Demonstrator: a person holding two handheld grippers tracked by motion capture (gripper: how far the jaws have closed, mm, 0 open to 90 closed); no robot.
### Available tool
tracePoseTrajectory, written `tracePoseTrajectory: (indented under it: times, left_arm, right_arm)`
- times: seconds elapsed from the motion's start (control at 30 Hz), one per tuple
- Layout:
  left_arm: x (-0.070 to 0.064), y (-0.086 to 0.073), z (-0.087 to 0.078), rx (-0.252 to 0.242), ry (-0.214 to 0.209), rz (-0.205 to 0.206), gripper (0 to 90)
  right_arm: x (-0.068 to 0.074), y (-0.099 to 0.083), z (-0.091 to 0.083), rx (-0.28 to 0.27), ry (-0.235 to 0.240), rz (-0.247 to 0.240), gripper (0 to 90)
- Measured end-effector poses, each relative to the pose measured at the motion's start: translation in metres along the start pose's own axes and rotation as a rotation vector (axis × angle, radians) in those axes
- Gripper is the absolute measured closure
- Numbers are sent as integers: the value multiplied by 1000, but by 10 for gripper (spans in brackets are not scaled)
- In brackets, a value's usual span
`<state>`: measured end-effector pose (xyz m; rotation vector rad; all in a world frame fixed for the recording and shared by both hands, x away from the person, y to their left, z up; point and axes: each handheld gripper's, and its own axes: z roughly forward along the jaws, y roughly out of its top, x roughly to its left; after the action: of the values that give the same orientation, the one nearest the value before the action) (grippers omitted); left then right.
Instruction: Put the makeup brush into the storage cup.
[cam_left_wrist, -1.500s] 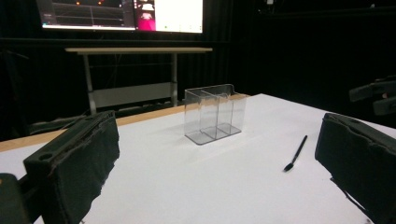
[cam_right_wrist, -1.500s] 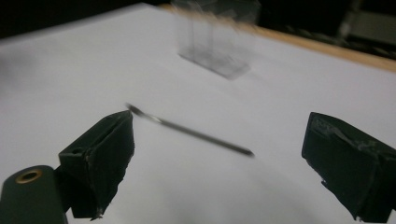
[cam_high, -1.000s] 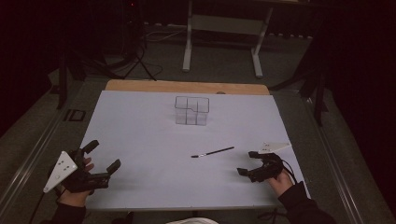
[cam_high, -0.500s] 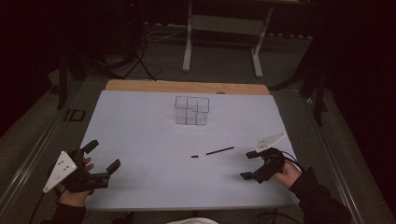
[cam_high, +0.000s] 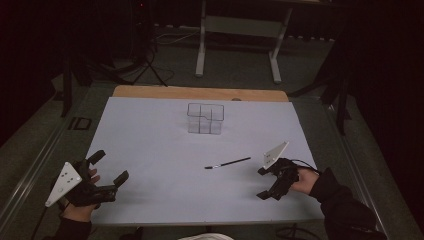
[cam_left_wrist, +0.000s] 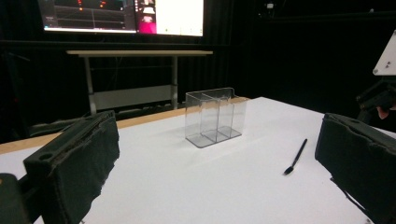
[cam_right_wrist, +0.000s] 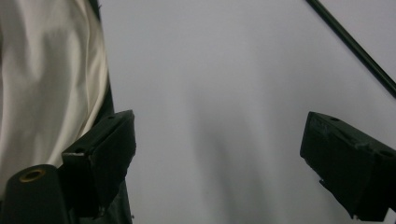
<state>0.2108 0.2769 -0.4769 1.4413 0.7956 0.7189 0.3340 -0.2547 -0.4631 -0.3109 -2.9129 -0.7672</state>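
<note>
A clear, compartmented plastic box (cam_high: 205, 118) stands on the white table cover (cam_high: 150, 140) toward the back; in the left gripper view this box (cam_left_wrist: 215, 116) is straight ahead. A thin black pen (cam_high: 227, 163) lies flat in front of it, right of centre. My left gripper (cam_high: 110, 166) rests at the near left, open and empty, its jaws wide apart around the scene (cam_left_wrist: 219, 154). My right gripper (cam_high: 263, 183) sits at the near right, open and empty, aimed down at the table (cam_right_wrist: 219, 154). It is a short way right of the pen (cam_right_wrist: 355, 46).
A strip of bare wooden tabletop (cam_high: 200, 93) shows behind the white cover. A metal stand (cam_high: 237, 27) is on the floor beyond the table, with monitors (cam_left_wrist: 121, 16) above it. A white garment (cam_right_wrist: 46, 84) hangs at the table's near edge.
The right gripper has rolled so that its grey plate tilts up, and it now points more toward the near edge. The left gripper, pen and box have stayed put.
</note>
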Motion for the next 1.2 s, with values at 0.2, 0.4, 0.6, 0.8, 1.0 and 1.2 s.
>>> tracePoseTrajectory:
  times: [0.2, 0.4, 0.6, 0.8, 1.0, 1.2]
  left_arm:
    - [0, 0, 0, -1, -3, -1, 5]
    - [0, 0, -1, -2, -1, -1, 5]
    - [0, 0, -1, -1, -2, -2, 5]
    - [0, 0, -1, -5, -3, -8, 5]
    - [0, 0, -1, -3, -5, -6, 5]
    - [1, 0, -2, -5, -5, -8, 5]
  right_arm:
    - [-1, 9, 2, 59, 26, -67, 105]
    - [-4, 14, 10, 150, 61, -84, 105]
    - [-5, 20, 9, 154, 74, -118, 105]
    - [-9, 28, 10, 212, 82, -197, 134]
    - [-14, 43, 8, 245, 63, -234, 116]
    - [-22, 57, 11, 280, 49, -235, 125]
